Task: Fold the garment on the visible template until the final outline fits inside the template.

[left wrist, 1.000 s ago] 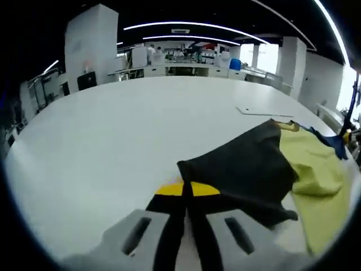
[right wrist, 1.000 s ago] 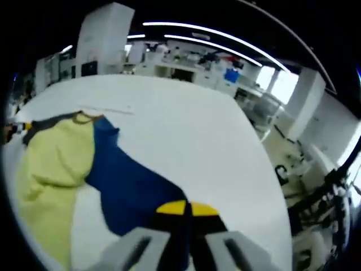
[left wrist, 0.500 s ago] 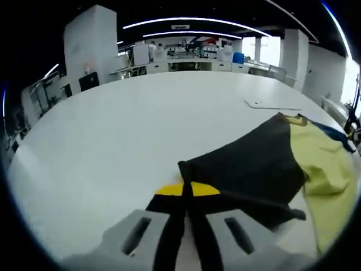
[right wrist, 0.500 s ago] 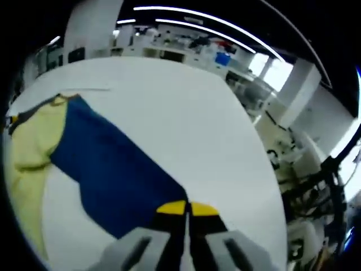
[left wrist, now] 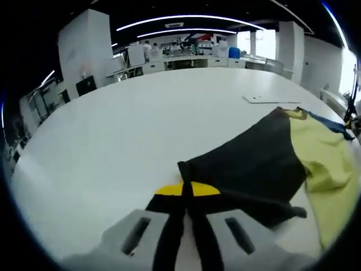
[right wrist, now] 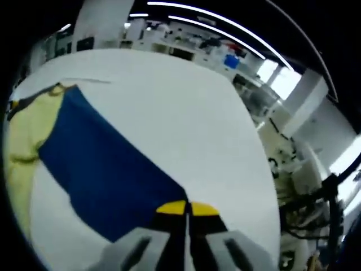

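Left gripper (left wrist: 186,189), nearest in the left gripper view: jaws pressed together on the corner of the black sleeve (left wrist: 248,166). That sleeve runs up and to the right from the yellow jaw tips to the yellow body of the garment (left wrist: 324,169), which sits crumpled near the right edge. A sliver of blue fabric shows past the collar. The cloth lies on a broad white table (left wrist: 130,130). Farther off on the table, beyond the collar, a thin flat white sheet (left wrist: 265,99); cannot tell if it is the template.

Right gripper (right wrist: 187,208), right gripper view: jaws closed, pinching the end of the blue sleeve (right wrist: 107,169). Sleeve is stretched fairly taut, running up and left from the tips to the yellow body at the left edge, collar at the far end.

Beyond the table in both views: white workbenches (left wrist: 186,59), pillars, long ceiling light strips, bright windows.
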